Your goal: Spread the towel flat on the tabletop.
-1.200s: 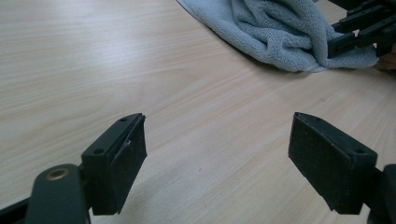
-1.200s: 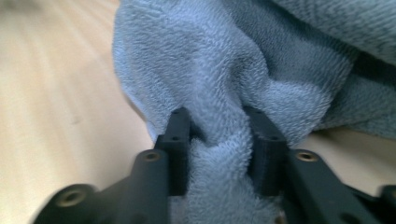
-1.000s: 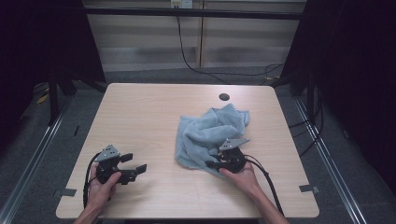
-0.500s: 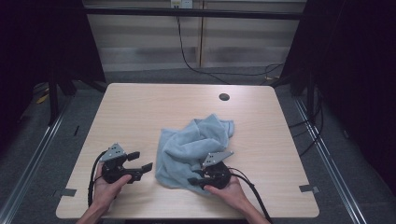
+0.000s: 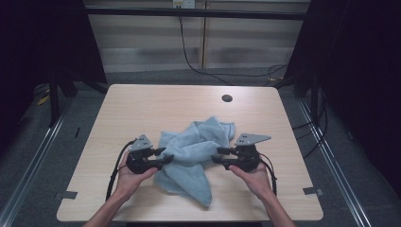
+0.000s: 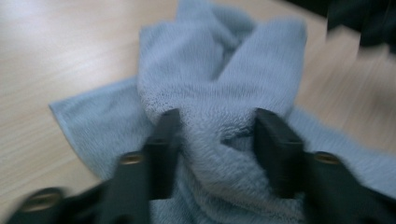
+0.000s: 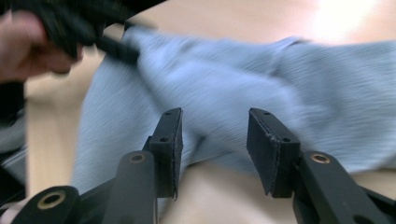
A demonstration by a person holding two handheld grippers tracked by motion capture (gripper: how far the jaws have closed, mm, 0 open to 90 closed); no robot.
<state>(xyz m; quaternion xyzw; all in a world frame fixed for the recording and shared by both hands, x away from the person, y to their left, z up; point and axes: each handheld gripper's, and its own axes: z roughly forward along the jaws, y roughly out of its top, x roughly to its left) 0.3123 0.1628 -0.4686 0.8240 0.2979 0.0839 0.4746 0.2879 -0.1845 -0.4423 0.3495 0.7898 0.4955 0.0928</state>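
A crumpled light-blue towel (image 5: 196, 146) lies in the middle of the wooden table (image 5: 142, 109), one end trailing toward the front edge. At the towel's left side, my left gripper (image 5: 163, 158) has just been closing, and a thick fold of towel (image 6: 219, 84) is squeezed between its pads: left gripper (image 6: 219, 135) shut on it. My right gripper (image 5: 218, 157) is at the towel's right side. Its jaws have just been opening. In the right gripper view the towel (image 7: 261, 88) lies just past the fingertips of the right gripper (image 7: 215, 140), and neither pad presses it.
A round cable hole (image 5: 227, 98) sits in the tabletop near the far edge. Tape marks (image 5: 312, 190) lie at the front corners. Dark frame posts and cables stand around the table. Bare wood shows left, right and behind the towel.
The towel was dragged toward the front and bunched up. My left gripper moved right to the towel and closed on a fold. My right gripper opened and drew back to the towel's right side.
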